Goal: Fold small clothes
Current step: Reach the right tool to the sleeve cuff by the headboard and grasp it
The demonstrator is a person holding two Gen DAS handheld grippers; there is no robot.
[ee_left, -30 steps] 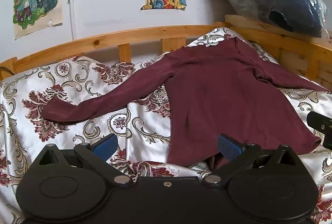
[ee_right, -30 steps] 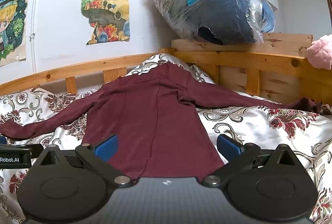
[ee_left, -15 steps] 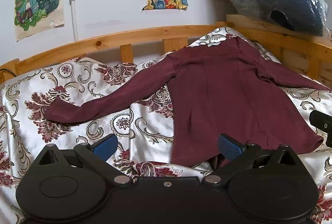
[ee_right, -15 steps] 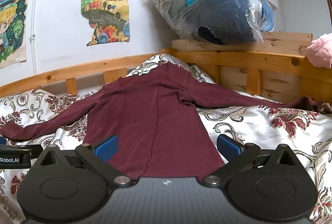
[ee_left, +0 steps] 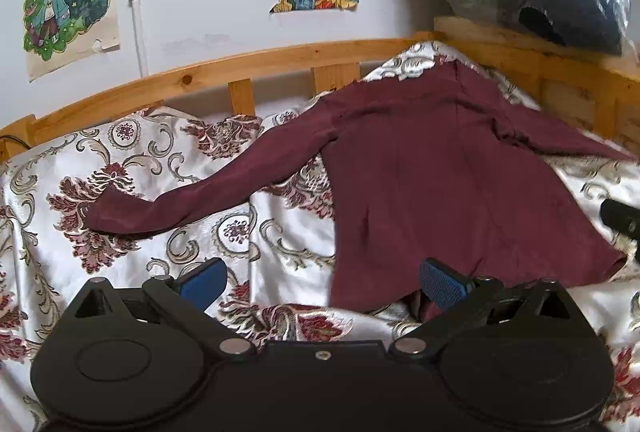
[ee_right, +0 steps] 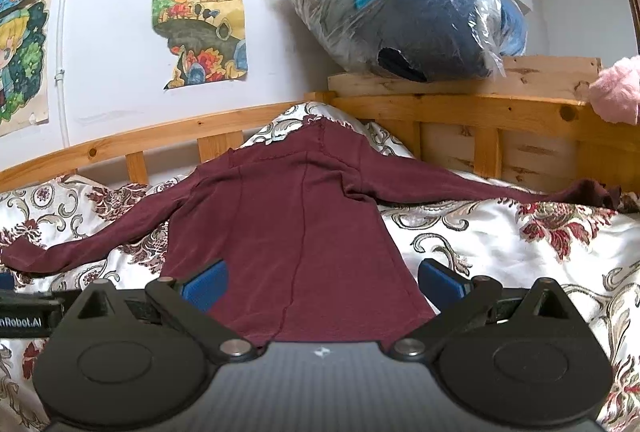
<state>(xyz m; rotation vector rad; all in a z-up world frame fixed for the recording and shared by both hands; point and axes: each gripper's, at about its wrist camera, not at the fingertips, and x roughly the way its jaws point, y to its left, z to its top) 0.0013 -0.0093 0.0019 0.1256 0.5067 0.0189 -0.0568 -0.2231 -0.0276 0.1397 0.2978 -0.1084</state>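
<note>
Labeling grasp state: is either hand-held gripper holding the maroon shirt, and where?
Nothing held. Left hand-held gripper and right hand-held gripper are both open near the hem of the maroon shirt, which lies flat.

The maroon top [ee_left: 440, 184] sits slightly lower in the left wrist view — little else differs.

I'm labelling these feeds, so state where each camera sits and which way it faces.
Left wrist: on the left gripper, open, facing the maroon shirt's left hem corner; right gripper's edge shows.
Right wrist: on the right gripper, open, over the hem, facing the headboard.
Shared: shirt, floral bedspread, bagged bedding.
</note>
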